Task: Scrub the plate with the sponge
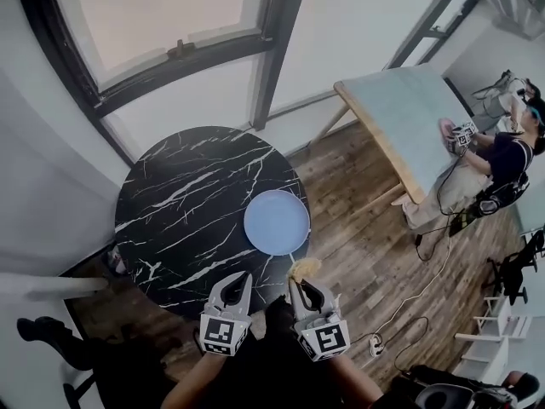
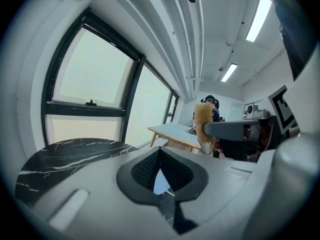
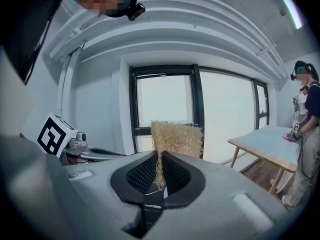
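From my left gripper [image 2: 159, 153], its jaws pressed together, the plate [image 2: 161, 183] was only a pale sliver behind them. My right gripper [image 3: 160, 159] hid the lower edge of the sponge [image 3: 177, 139] between its pads. My forearms [image 1: 192, 388] ran off the head view's bottom edge, and what the distant person [image 1: 498, 164] held was too small to tell.

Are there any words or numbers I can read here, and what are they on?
No words, numbers or brands can be read anywhere.
The left cube on the left gripper and the right cube on the right gripper carry only black-and-white square patterns, not letters.
The plate, sponge and table show no print.
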Action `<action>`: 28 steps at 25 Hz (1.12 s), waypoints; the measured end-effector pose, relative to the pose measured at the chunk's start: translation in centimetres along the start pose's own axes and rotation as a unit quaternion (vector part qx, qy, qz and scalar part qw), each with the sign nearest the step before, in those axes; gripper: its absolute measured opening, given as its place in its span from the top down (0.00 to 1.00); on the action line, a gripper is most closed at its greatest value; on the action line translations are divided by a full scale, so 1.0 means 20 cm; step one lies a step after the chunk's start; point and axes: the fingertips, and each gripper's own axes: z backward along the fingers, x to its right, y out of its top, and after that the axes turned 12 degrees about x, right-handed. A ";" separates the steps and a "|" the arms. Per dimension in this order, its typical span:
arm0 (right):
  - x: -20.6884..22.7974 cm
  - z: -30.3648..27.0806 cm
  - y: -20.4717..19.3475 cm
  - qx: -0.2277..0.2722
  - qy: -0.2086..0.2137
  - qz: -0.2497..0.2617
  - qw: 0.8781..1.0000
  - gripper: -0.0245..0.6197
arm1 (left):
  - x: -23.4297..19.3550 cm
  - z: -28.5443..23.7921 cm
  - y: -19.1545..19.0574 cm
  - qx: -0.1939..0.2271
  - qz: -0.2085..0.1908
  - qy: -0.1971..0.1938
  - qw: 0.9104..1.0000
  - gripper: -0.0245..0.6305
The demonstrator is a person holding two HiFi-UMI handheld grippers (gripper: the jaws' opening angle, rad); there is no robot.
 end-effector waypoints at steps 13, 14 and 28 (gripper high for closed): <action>0.31 -0.36 -0.24 -0.056 0.146 -0.013 0.988 0.93 | -0.21 -0.32 -0.31 -0.053 0.053 0.165 0.983 0.96; 0.33 -0.40 -0.25 -0.059 0.162 -0.014 0.985 0.93 | -0.23 -0.35 -0.34 -0.055 0.053 0.182 0.980 0.96; 0.48 -0.74 -0.78 -0.164 0.276 -0.005 0.947 0.93 | -0.47 -0.59 -1.04 -0.166 0.170 0.293 0.926 0.81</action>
